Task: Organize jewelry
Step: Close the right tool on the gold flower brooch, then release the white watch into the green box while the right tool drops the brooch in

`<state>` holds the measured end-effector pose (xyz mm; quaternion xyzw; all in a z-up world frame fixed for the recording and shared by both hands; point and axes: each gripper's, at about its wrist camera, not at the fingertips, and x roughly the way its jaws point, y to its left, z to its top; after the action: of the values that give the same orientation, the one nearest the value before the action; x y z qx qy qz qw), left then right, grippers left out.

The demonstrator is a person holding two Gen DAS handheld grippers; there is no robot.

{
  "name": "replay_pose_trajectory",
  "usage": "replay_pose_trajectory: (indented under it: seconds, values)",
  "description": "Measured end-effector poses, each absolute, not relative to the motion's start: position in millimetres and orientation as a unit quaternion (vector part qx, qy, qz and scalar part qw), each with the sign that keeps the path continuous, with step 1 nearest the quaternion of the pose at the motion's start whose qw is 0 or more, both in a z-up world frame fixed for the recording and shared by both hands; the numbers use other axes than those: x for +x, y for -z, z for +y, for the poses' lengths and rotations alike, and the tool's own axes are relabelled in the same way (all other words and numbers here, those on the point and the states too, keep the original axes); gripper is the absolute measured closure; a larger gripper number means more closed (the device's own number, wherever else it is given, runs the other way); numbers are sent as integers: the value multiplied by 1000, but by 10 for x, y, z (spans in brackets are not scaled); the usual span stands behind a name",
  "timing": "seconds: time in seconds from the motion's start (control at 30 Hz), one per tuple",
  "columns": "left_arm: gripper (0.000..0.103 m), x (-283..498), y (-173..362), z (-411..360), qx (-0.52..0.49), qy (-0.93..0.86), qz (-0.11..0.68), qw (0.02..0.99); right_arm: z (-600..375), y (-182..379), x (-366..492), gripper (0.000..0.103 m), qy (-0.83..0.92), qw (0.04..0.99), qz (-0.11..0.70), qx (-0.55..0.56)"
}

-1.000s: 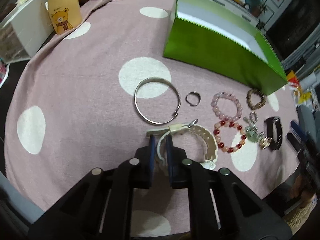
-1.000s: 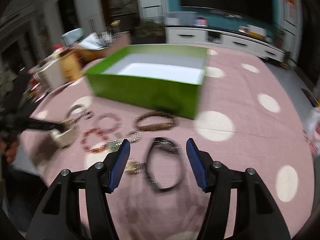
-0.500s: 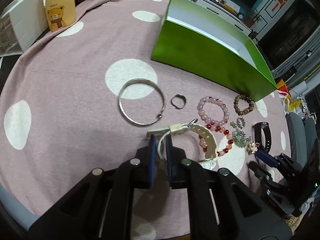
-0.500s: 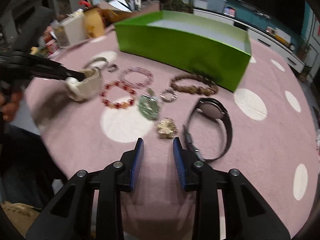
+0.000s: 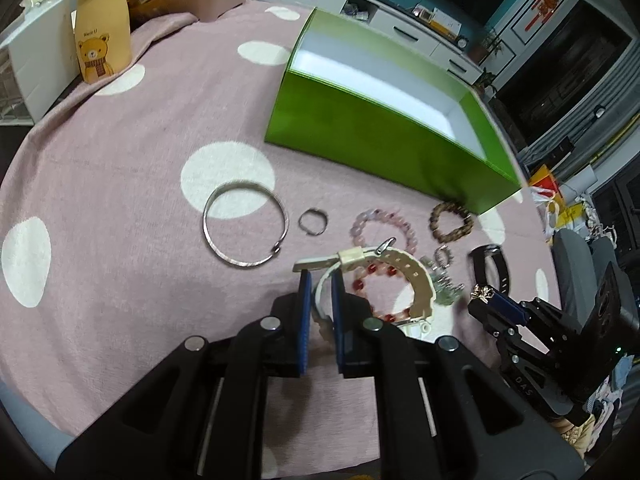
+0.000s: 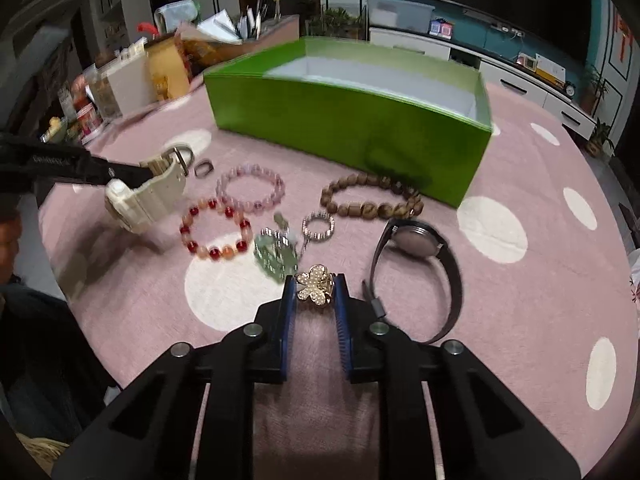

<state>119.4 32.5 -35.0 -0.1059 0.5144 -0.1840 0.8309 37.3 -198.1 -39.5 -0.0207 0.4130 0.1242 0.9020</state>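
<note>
The left gripper (image 5: 320,280) pinches the cream watch (image 5: 400,268), while the right gripper (image 6: 316,284), jaws just closing, clamps the gold butterfly brooch (image 6: 314,289).

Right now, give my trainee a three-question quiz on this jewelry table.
1. True or false: the green box already holds a bracelet.
2. What does the left gripper hold? A) silver bangle B) cream watch C) wooden bead bracelet
3. Fill in: the right gripper has just been closing around the gold butterfly ____.

Key
1. False: what shows of its white inside is bare, and the silver bangle, the pink bead bracelet and the wooden bead bracelet lie on the cloth.
2. B: it grips the cream watch by its strap.
3. brooch, pinched between its pads.
</note>
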Motion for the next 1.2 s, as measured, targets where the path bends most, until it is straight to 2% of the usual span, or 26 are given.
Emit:
replay_pose_trajectory:
  seconds: [0.5,0.67,1.0,1.03,1.1,1.17,1.2]
  values:
    - [94,1704,-415,-96,-136,206,433,867,-2302,-453,840,84,-102,949,298,10]
    - [93,1981,-470,-268,-137,189,408,883,-2378,-435,1254,84,-92,948,306,13]
    - [91,2409,-131,-450,-119,161,426,882,-2416,-54,1823,83,-91,926,364,48]
    - [89,2436,-104,-462,-118,158,428,882,-2428,-29,1845,77,-89,925,366,53]
    - [80,2470,-55,-487,-121,160,438,877,-2463,-15,1849,73,-85,925,365,61]
    - [58,2438,-51,-500,-119,152,432,881,-2531,-55,1809,69,-81,928,356,71]
    - [54,2426,-71,-490,-116,147,428,884,-2578,-93,1787,66,-78,930,350,77]
